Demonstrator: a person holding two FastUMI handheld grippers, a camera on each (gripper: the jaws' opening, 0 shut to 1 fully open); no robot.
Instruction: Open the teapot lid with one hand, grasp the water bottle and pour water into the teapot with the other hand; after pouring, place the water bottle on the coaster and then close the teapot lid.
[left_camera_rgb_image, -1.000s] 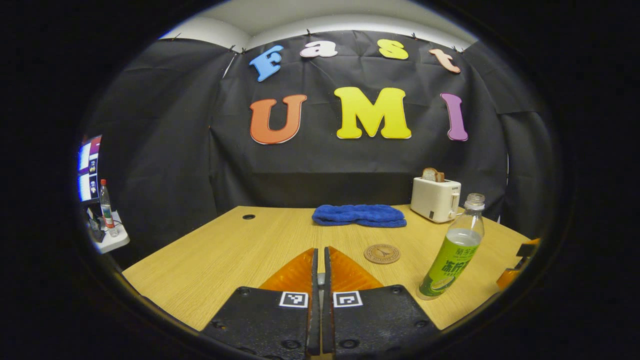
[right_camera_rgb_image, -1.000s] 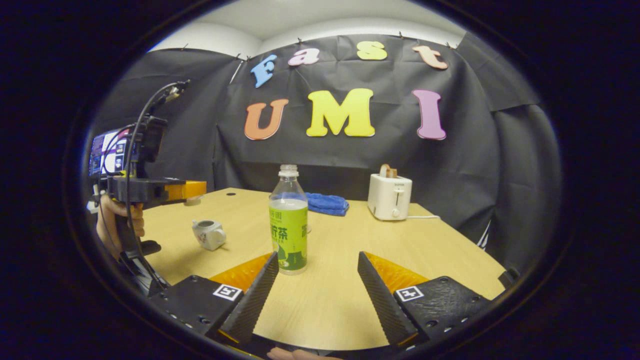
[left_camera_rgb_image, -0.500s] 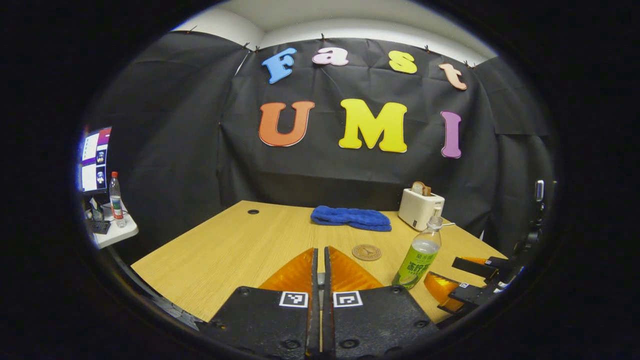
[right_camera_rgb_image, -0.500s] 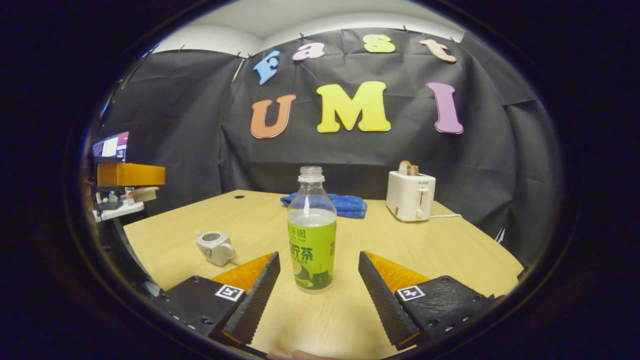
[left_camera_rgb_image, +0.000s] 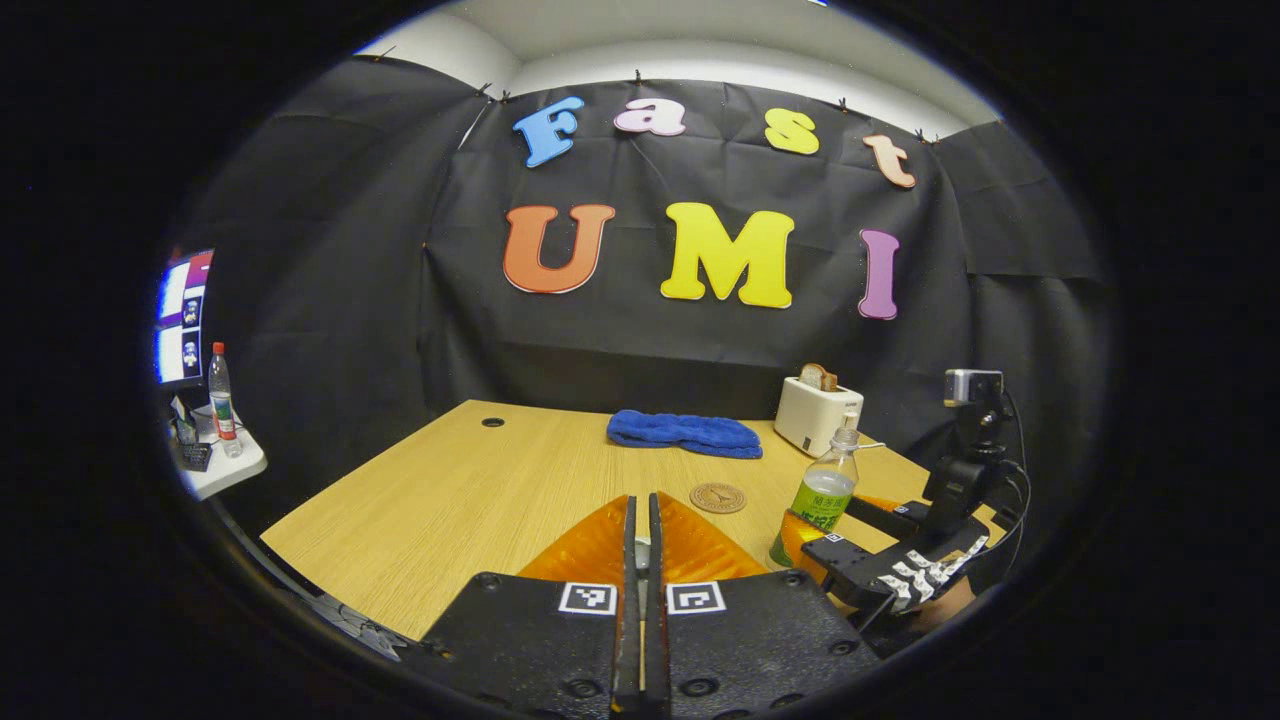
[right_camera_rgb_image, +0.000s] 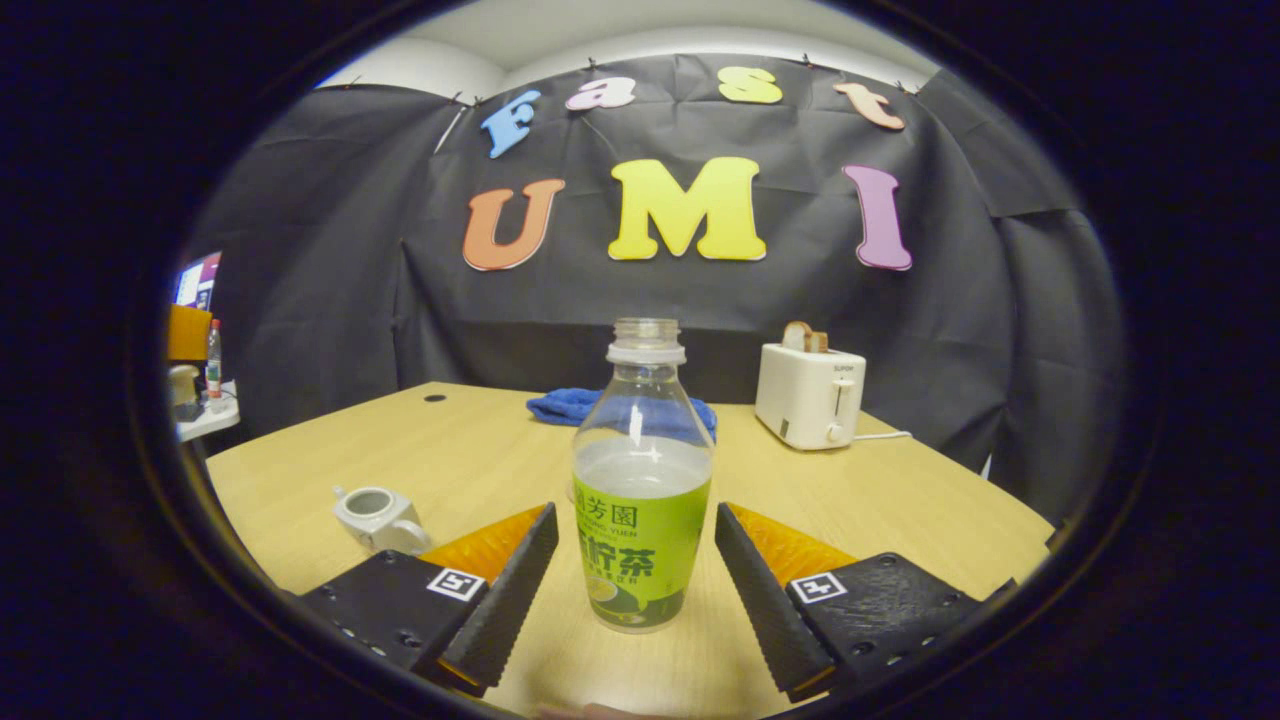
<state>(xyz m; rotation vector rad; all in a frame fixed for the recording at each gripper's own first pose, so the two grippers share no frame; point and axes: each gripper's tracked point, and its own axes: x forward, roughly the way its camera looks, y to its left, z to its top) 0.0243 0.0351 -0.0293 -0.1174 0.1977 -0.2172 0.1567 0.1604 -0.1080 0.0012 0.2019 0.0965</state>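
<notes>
The water bottle (right_camera_rgb_image: 642, 480) stands upright in the middle of the right gripper view, on the wooden table (right_camera_rgb_image: 880, 500), with no cap on and water up to about the top of its green label. It looks like thin, clear plastic, so it is probably light and would squash if squeezed hard, and water could slosh out of the open top if it tips. The best place to hold it seems to be the label part, low and in the middle. The right gripper (right_camera_rgb_image: 637, 580) is spread wide, one finger on each side of the bottle, not touching it yet. The teapot (right_camera_rgb_image: 378, 518) sits at the lower left of that view, small and white, its top open; it looks like china, so it may break easily. At the far left edge of that view an orange shape with something pale below it is too small to tell. In the left gripper view, the left gripper (left_camera_rgb_image: 641, 560) at the bottom is pressed together, and whether it pinches anything is hard to see. The round coaster (left_camera_rgb_image: 718, 497) lies just past it, near the blue cloth (left_camera_rgb_image: 684, 433) and toaster (left_camera_rgb_image: 818, 418).
</notes>
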